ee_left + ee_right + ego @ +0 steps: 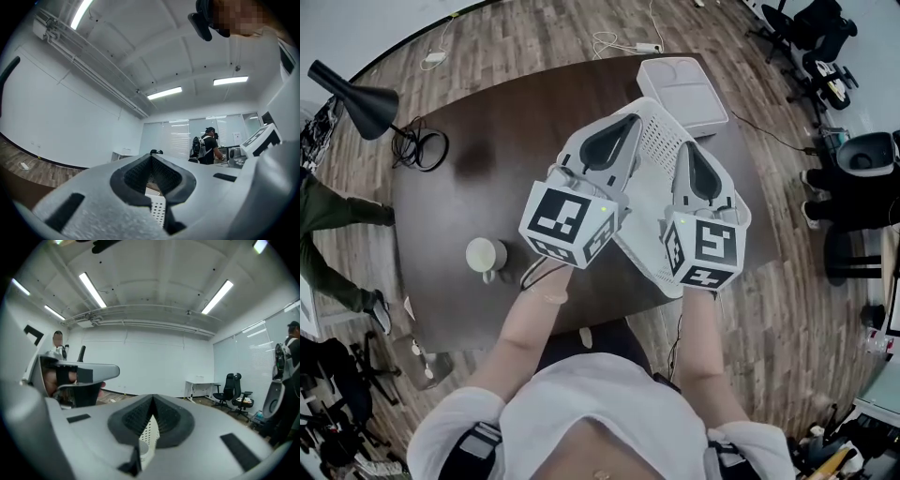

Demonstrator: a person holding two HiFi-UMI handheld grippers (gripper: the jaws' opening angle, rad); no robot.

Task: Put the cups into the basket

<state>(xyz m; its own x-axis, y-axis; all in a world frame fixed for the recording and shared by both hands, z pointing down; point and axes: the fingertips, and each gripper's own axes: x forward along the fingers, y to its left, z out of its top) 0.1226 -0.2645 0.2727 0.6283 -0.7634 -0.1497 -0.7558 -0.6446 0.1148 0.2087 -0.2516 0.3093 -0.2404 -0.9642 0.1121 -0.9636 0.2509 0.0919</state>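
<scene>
Dark wooden table [487, 150] filled the middle of the room. A black lamp [361, 98] stood at its left edge and a shallow white tray [684, 89] lay at the far end.

White perforated basket [661, 141] was held up over the table's right half, tilted, apparently clear of the top. Could not see inside it.

Left gripper [614, 141] had its jaws closed on the basket's wall, with the holed plastic showing between the pads. Right gripper [698, 169] was fully closed on the opposite wall in the same way, a thin slice of the wall pinched between its pads.

One pale cup [486, 255] stood upright on the table, left of the person's arms and well apart from the basket. Not yet loaded.

Handling, my judgement:
- The basket looked light, with a thin wall that may flex, so a grip on each side suits it.
- The cup looked glazed, smooth and breakable.
- Pinching its rim wall seemed safer than squeezing the round body, which could slip.
</scene>
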